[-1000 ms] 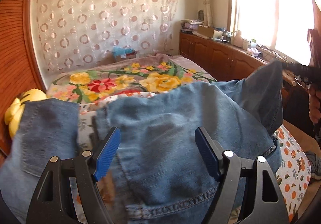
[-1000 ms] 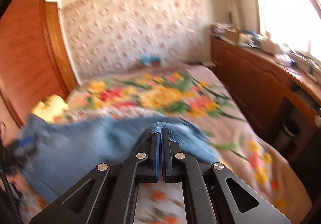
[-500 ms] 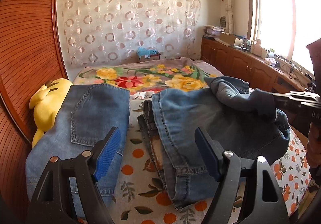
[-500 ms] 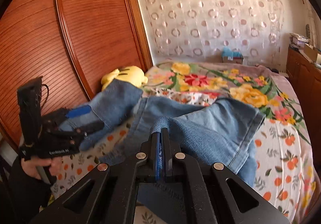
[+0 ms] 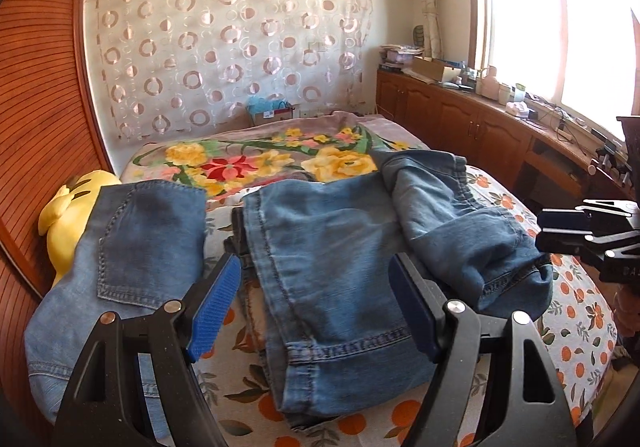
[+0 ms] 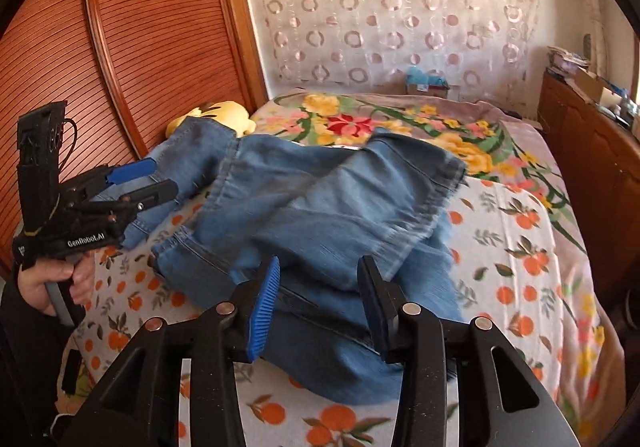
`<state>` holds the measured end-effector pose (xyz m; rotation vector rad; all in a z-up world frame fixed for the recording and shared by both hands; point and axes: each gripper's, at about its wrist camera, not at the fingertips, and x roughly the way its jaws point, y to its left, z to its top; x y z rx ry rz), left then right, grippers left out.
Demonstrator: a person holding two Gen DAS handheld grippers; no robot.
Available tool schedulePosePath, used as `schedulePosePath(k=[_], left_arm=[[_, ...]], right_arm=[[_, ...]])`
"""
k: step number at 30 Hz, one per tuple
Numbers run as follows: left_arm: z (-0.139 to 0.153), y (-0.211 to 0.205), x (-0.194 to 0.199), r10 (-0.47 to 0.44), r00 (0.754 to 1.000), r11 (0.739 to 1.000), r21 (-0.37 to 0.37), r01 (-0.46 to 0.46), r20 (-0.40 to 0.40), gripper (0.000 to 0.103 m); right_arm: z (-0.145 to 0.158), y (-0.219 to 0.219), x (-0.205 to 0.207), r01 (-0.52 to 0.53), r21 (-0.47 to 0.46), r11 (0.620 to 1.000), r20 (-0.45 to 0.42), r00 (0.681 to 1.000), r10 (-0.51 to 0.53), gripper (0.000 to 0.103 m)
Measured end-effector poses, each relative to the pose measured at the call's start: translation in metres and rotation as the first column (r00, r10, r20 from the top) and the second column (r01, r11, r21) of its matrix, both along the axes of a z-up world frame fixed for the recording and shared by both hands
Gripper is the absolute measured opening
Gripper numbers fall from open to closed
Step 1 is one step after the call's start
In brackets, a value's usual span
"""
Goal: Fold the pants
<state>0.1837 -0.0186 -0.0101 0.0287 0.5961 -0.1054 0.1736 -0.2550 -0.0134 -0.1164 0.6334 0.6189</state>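
The jeans (image 5: 332, 247) lie across the near end of the bed (image 6: 532, 247), one leg thrown back over the other in a loose first fold; the top leg is rumpled, so squaring and a further fold look left. The right gripper (image 6: 316, 303) has just been opening, nothing pinched; the left gripper (image 5: 316, 303) stands wide and empty. Motion blur hides the hem; the waistband's far corner is draped over a yellow toy (image 5: 68, 215).

Folded jeans (image 5: 332, 247) on bed (image 5: 580, 331), plush toy (image 5: 68, 215) at left
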Motion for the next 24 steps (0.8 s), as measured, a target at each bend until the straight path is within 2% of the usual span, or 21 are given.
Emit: schedulePosePath(k=[4,7,11,14,16,20,24], left_arm=[[0.0,-0.021,0.01,-0.042,0.999,0.999,-0.001,0.041,-0.008,0.077],[0.0,-0.043,0.016,-0.092,0.995,0.996,0.0,0.092,-0.026,0.077],[-0.003,-0.073,0.022,-0.169,0.984,0.986,-0.019,0.168,-0.049,0.077],[-0.006,-0.095,0.028,-0.232,0.971,0.973,-0.036,0.23,-0.067,0.077],[-0.008,-0.108,0.03,-0.271,0.96,0.963,-0.038,0.268,-0.075,0.07],[-0.017,-0.129,0.039,-0.307,0.945,0.951,-0.01,0.308,-0.115,0.069],[-0.025,-0.141,0.048,-0.322,0.933,0.944,0.014,0.328,-0.161,0.069]], right_arm=[[-0.006,-0.017,-0.002,0.097,0.028,0.995,0.007,0.995,-0.097,0.043],[-0.016,-0.028,-0.002,0.168,0.013,0.986,0.014,0.986,-0.168,0.043],[-0.029,-0.028,-0.007,0.226,0.0,0.974,-0.021,0.974,-0.226,0.044],[-0.031,-0.019,-0.014,0.242,-0.017,0.97,-0.012,0.97,-0.242,0.048],[-0.031,-0.013,-0.019,0.248,-0.017,0.969,-0.001,0.969,-0.248,0.054],[-0.037,-0.003,-0.025,0.264,-0.038,0.964,0.033,0.964,-0.263,0.061],[-0.042,-0.014,-0.034,0.261,0.025,0.965,0.02,0.965,-0.262,0.062]])
